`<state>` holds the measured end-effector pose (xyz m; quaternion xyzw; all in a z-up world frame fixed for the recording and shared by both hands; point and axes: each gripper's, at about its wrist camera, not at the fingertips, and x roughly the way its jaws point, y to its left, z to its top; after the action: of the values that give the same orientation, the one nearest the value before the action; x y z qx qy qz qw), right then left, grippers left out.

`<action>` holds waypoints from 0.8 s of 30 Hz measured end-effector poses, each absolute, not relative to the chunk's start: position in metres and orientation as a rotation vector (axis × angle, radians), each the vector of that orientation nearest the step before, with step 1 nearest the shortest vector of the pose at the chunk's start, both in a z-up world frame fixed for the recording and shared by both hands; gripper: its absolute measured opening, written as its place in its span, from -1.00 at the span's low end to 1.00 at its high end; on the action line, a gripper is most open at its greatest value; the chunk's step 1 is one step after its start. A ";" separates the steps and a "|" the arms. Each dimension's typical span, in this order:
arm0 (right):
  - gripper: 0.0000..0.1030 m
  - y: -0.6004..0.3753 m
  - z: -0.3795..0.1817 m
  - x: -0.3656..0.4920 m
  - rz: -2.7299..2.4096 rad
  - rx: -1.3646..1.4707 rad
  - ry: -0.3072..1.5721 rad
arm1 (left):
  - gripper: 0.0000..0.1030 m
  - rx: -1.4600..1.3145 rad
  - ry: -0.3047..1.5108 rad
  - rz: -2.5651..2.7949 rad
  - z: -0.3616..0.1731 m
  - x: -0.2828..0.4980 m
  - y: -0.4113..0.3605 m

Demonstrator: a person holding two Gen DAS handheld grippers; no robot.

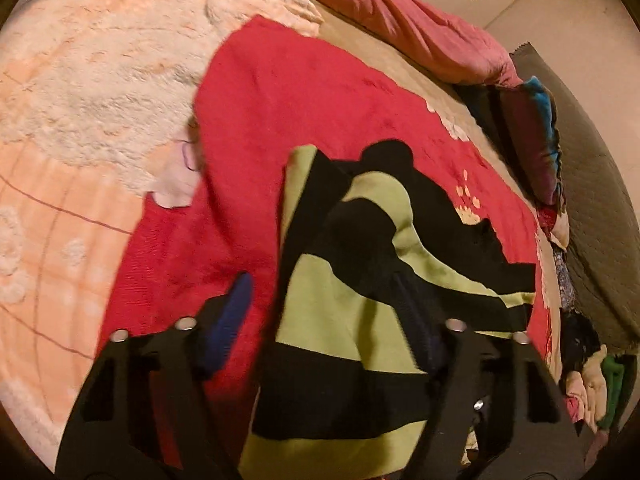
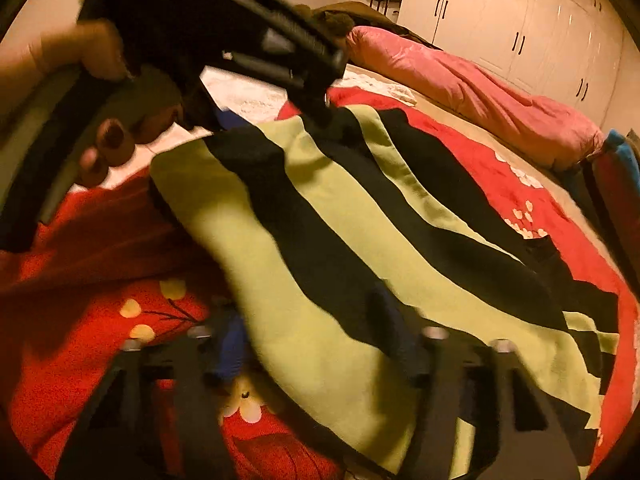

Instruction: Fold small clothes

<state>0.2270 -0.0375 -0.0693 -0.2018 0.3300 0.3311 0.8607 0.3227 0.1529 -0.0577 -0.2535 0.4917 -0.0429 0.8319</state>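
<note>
in the left wrist view the left gripper (image 1: 326, 304) reaches down over a striped garment (image 1: 340, 320), green and black, that lies on a red blanket (image 1: 280, 92) spread on the bed. its blue-padded fingers (image 1: 234, 312) stand on either side of the cloth's near edge, one over the red blanket and the other sunk in a black stripe; a gap shows between the left finger and the cloth, so the grip is not closed on it. a pale fluffy cover (image 1: 92, 60) lies to the left, a pink quilt (image 1: 420, 20) along the far side, and a heap of clothes (image 1: 592, 372) at the right edge. in the right wrist view the right gripper (image 2: 316, 344) has the garment's (image 2: 320, 240) near edge running between its fingers (image 2: 230, 348), but blur hides whether the pads press on it, so i cannot tell if it is grasping. the garment stretches away across the red blanket (image 2: 500, 160). the left gripper (image 2: 324, 114), held in a hand (image 2: 76, 52), touches down at the garment's far corner. white cupboards (image 2: 520, 20) stand behind the pink quilt (image 2: 480, 92).
</note>
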 end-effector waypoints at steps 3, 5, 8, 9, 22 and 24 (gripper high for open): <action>-0.52 -0.037 -0.065 0.225 0.726 -0.421 0.695 | 0.15 -0.561 1.066 -0.114 -0.063 0.330 0.150; -0.55 -0.036 -0.063 0.222 0.735 -0.428 0.690 | 0.15 -0.583 1.088 -0.115 -0.069 0.337 0.151; -0.55 -0.037 -0.063 0.222 0.742 -0.409 0.699 | 0.15 -0.605 1.100 -0.090 -0.074 0.342 0.153; -0.55 -0.037 -0.063 0.222 0.744 -0.401 0.702 | 0.14 -0.608 1.102 -0.090 -0.075 0.342 0.153; -0.43 -0.048 -0.065 0.233 0.748 -0.308 0.746 | -0.28 -0.628 1.087 -0.113 -0.069 0.334 0.145; -0.50 -0.046 -0.065 0.230 0.764 -0.323 0.745 | -0.10 -0.667 1.110 -0.099 -0.079 0.336 0.150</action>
<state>0.2302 -0.0456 -0.0652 -0.1533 0.3535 0.3625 0.8486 0.3359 0.1496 -0.0792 -0.3106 0.5169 -0.0459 0.7963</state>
